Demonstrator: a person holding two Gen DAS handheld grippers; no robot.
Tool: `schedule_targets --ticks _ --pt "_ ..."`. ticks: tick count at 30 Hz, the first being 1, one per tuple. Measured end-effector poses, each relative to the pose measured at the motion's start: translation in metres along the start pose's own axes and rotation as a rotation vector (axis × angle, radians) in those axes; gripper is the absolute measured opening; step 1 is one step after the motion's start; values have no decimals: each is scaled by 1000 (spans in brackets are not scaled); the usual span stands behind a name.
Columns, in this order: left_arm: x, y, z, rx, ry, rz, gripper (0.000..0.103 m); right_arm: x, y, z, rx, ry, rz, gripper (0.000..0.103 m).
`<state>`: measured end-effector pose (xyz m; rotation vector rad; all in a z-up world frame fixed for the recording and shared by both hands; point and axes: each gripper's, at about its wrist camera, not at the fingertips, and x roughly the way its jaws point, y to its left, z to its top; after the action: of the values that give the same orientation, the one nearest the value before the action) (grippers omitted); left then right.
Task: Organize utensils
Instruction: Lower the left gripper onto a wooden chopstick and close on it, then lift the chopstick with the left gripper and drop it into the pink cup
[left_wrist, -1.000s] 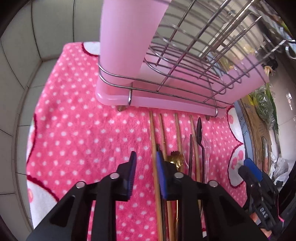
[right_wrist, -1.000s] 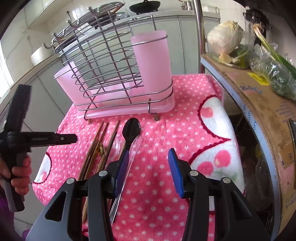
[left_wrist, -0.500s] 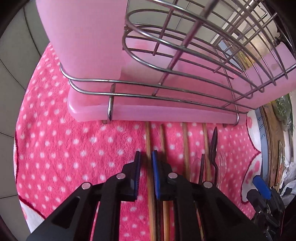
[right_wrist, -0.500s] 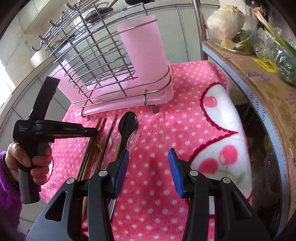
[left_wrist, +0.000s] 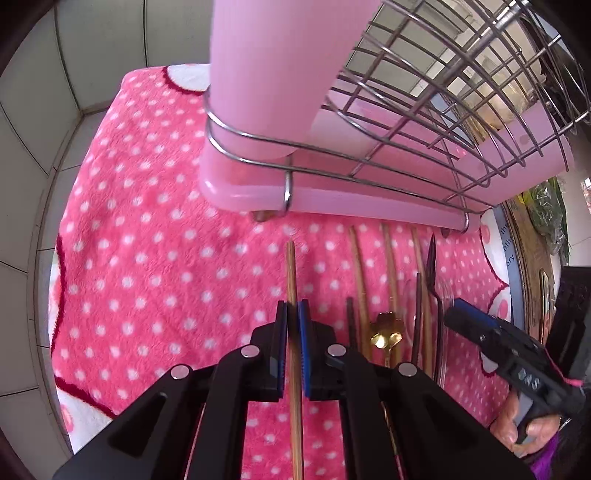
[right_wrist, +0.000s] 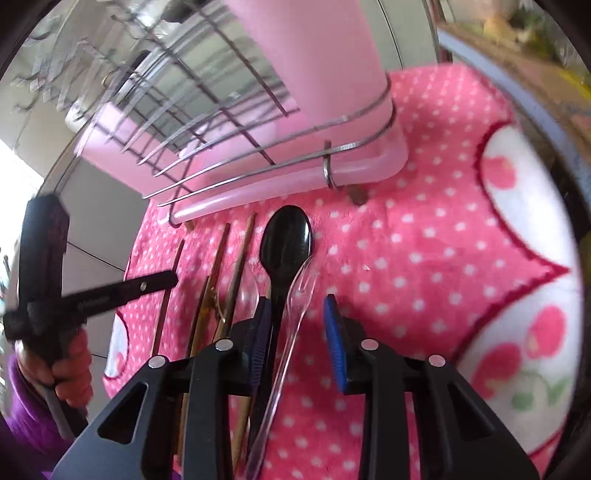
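Left gripper pinching wooden chopstick, tip projecting forward toward pink rack. Right gripper standing spread, straddling black spoon and clear fork.

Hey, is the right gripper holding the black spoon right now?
No, the right gripper is open, with the black spoon and a clear plastic fork lying loose between its fingers.
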<state>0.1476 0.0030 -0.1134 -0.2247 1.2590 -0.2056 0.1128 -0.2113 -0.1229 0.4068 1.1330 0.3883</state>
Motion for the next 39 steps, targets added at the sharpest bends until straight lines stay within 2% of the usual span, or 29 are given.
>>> schedule_targets --ticks 2,3,4,5,7,10,14,19,22,26,32,36,39 --pt "0 6 -5 -8 4 -11 6 4 -6 6 40 11 38 30" --pt "2 7 -5 -13 9 -18 6 5 -8 8 53 16 49 27" --pt "5 8 -4 -20 14 -26 6 6 -9 10 64 24 59 18" --pt "7 10 -7 -24 14 -32 6 7 -10 10 69 31 77 16" --pt "8 10 -7 -26 11 -39 6 7 -9 11 67 41 84 6" --pt "2 11 -10 -24 -2 -55 5 0 -9 7 62 25 90 5" --pt "-31 23 -15 -19 -48 -76 5 -24 -6 0 44 -37 91 5" --pt "-85 30 -29 -5 -177 -115 5 -75 12 -6 -23 -187 96 4" --pt "-125 33 -39 -2 -276 -139 5 -111 27 -9 -82 -306 98 4" --pt "-174 31 -38 -8 -396 -154 5 -153 38 -2 -123 -442 121 4" --pt "-265 23 -19 18 -596 -174 5 -220 62 40 -190 -665 157 4" --pt "-323 17 3 34 -682 -214 5 -244 80 72 -233 -788 191 4" --pt "-362 9 20 59 -759 -189 5 -254 93 96 -277 -892 180 4"
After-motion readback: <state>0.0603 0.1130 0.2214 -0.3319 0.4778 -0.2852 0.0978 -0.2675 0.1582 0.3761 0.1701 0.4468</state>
